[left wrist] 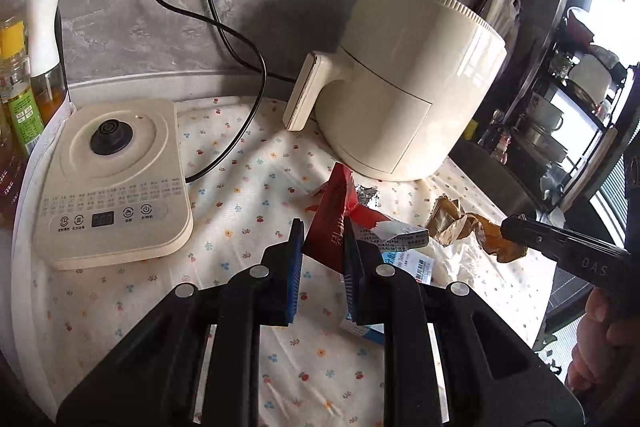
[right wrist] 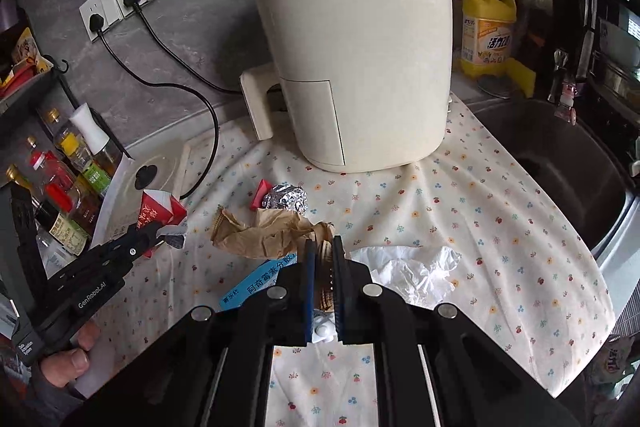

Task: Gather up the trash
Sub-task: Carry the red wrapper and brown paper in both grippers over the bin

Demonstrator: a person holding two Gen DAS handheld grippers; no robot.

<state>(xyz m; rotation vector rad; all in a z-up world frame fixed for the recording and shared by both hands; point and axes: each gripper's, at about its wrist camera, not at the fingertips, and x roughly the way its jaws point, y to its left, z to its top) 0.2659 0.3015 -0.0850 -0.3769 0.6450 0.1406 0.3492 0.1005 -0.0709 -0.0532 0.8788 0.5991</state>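
Observation:
On the flowered cloth [right wrist: 480,211] lies trash. My left gripper [left wrist: 323,239] is shut on a red and white carton [left wrist: 336,203], lifted a little off the cloth; the right wrist view also shows that left gripper [right wrist: 148,239] and the carton [right wrist: 160,211]. My right gripper [right wrist: 324,251] is shut on one end of a crumpled brown paper [right wrist: 264,231]. From the left wrist view, the right gripper [left wrist: 516,227] pinches this brown paper [left wrist: 460,227]. A foil ball [right wrist: 285,201], a blue box [right wrist: 260,283] and a white plastic film [right wrist: 408,267] lie around them.
A cream air fryer [right wrist: 352,67] stands at the back of the cloth. A kettle base [left wrist: 116,179] and oil bottles [left wrist: 16,67] are at the left, with black cords [left wrist: 240,39] trailing between. A dark sink [right wrist: 560,167] and a yellow detergent bottle [right wrist: 488,31] are at the right.

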